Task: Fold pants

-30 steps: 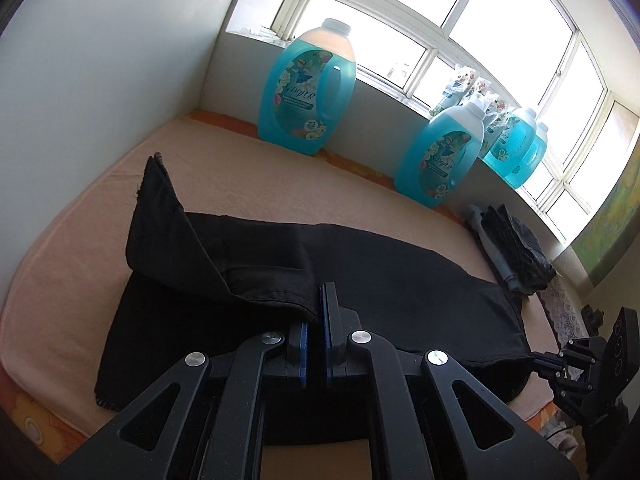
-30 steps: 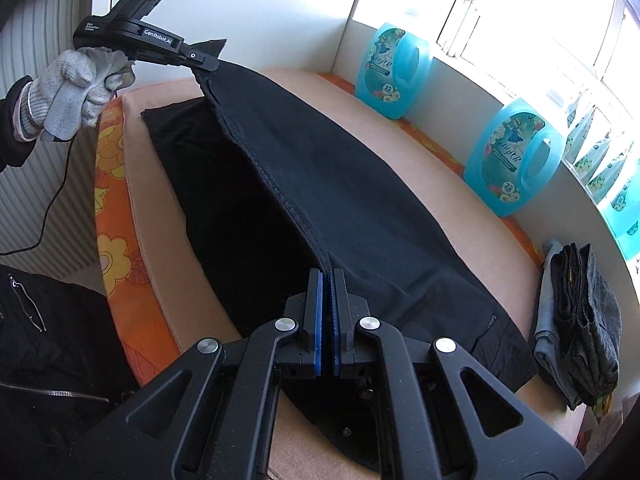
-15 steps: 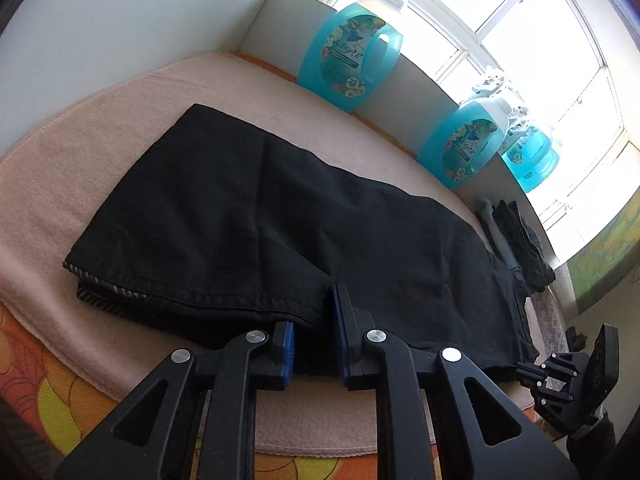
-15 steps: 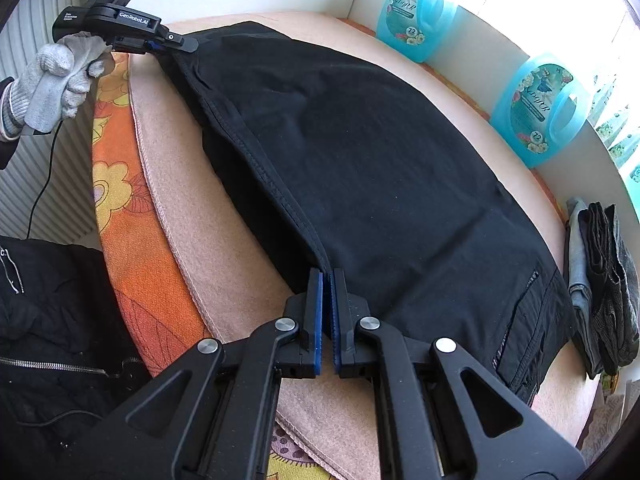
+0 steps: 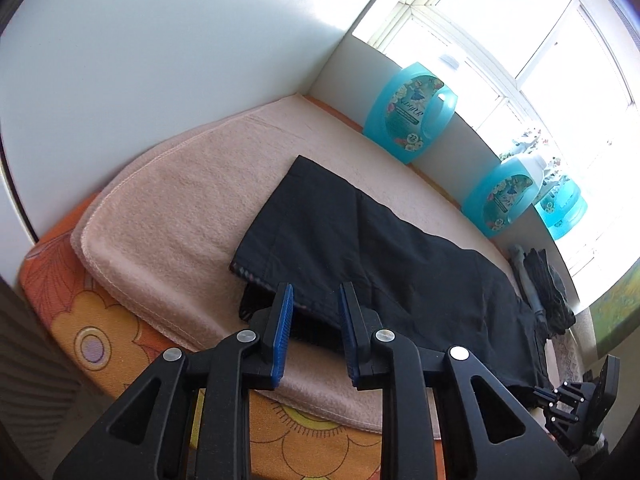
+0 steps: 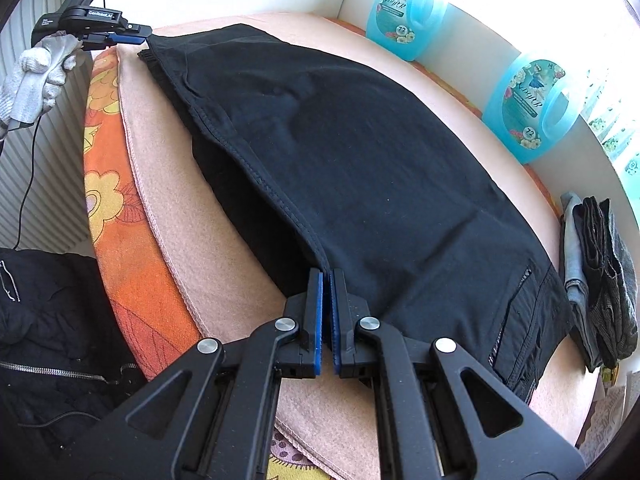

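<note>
Black pants (image 6: 360, 152) lie folded lengthwise, one leg over the other, on a pink towel (image 6: 192, 240). My right gripper (image 6: 326, 276) is shut on the pants' near seam edge by the hip. In the left wrist view the pants (image 5: 400, 264) stretch away to the right. My left gripper (image 5: 314, 300) is open, its blue pads either side of the hem end, holding nothing. It also shows in the right wrist view (image 6: 136, 36), just off the hem.
Blue detergent bottles (image 5: 408, 112) (image 6: 528, 104) stand along the window ledge. A pile of folded dark and grey clothes (image 6: 600, 272) lies at the right end. An orange flowered cover (image 6: 116, 208) edges the towel. A dark jacket (image 6: 48, 320) lies below left.
The upper leg has been laid flat over the lower one. My left gripper has opened, let go of the hem and drawn back. The right gripper stays shut on the seam.
</note>
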A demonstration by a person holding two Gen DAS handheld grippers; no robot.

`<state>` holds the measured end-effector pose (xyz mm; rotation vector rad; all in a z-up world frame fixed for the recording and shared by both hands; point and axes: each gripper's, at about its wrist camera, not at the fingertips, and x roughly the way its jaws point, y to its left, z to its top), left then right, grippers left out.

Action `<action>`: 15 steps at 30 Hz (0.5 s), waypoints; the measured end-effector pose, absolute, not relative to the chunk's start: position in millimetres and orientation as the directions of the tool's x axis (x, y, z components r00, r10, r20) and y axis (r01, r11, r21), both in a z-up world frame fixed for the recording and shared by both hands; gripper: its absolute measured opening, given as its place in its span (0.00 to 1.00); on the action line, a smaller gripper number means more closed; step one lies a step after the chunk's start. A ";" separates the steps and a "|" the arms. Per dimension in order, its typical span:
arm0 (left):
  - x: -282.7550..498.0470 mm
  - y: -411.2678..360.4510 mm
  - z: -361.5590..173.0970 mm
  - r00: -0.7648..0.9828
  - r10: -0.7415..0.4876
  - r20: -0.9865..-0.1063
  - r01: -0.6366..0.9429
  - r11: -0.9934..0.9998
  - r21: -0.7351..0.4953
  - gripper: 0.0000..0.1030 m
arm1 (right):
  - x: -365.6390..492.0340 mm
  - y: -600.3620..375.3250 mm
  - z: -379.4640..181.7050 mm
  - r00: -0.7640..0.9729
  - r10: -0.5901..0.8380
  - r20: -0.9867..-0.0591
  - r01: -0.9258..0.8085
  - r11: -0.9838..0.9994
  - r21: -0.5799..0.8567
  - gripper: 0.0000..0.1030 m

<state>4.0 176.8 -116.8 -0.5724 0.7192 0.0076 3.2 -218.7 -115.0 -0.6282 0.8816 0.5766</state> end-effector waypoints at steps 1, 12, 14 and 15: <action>4.7 171.7 -110.8 0.762 -0.190 -0.619 -0.178 0.858 -0.483 0.21 | 2.9 -220.8 -112.7 0.517 0.206 -0.831 -0.676 0.694 -0.249 0.04; 38.8 59.4 -70.7 0.711 -0.395 -0.581 0.192 0.905 -0.379 0.41 | -18.3 -307.0 -69.9 0.662 0.291 -0.691 -0.390 0.921 0.015 0.39; 46.2 38.4 -71.6 0.683 -0.430 -0.591 0.247 0.897 -0.366 0.41 | -22.2 -334.5 -65.9 0.694 0.244 -0.678 -0.289 0.956 0.048 0.45; 50.5 28.7 -73.2 0.668 -0.444 -0.597 0.270 0.892 -0.361 0.41 | -21.7 -349.7 -64.9 0.709 0.203 -0.676 -0.226 0.973 0.055 0.47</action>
